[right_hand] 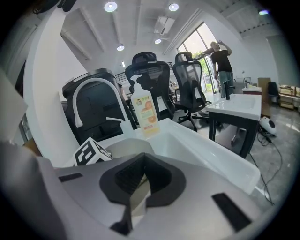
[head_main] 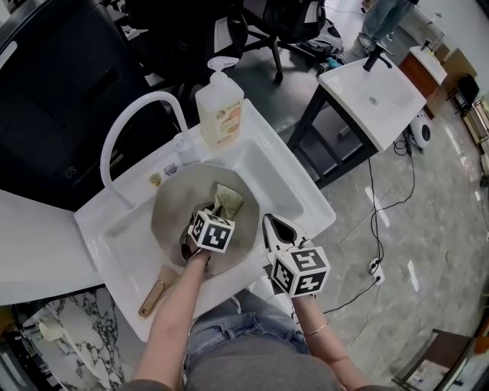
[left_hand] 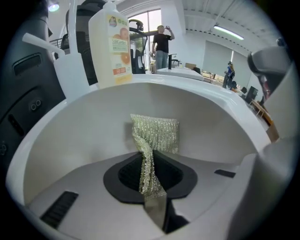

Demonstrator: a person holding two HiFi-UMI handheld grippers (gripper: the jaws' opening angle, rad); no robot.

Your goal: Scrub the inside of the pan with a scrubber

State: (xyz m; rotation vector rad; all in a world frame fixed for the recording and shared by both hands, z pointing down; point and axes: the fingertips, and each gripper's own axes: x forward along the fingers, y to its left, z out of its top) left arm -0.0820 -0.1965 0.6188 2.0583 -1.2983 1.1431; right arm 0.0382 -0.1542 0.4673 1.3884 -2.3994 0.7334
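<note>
A round grey pan (head_main: 172, 206) sits in the white sink (head_main: 306, 206), its wooden handle (head_main: 157, 294) pointing to the near left. My left gripper (head_main: 208, 216) is down inside the pan, shut on a glittery green scrubber (head_main: 228, 201). In the left gripper view the scrubber (left_hand: 157, 133) hangs from the left gripper (left_hand: 150, 173) against the pan's inner wall (left_hand: 93, 122). My right gripper (head_main: 269, 221) is at the pan's right rim, jaws closed on it. In the right gripper view the pan (right_hand: 124, 149) lies just past the right gripper (right_hand: 140, 180).
A soap bottle (head_main: 220, 107) and a curved white faucet (head_main: 134, 126) stand at the sink's far side. A second white sink table (head_main: 374, 95) is at the upper right, office chairs (head_main: 275, 23) behind. Cables cross the floor at the right.
</note>
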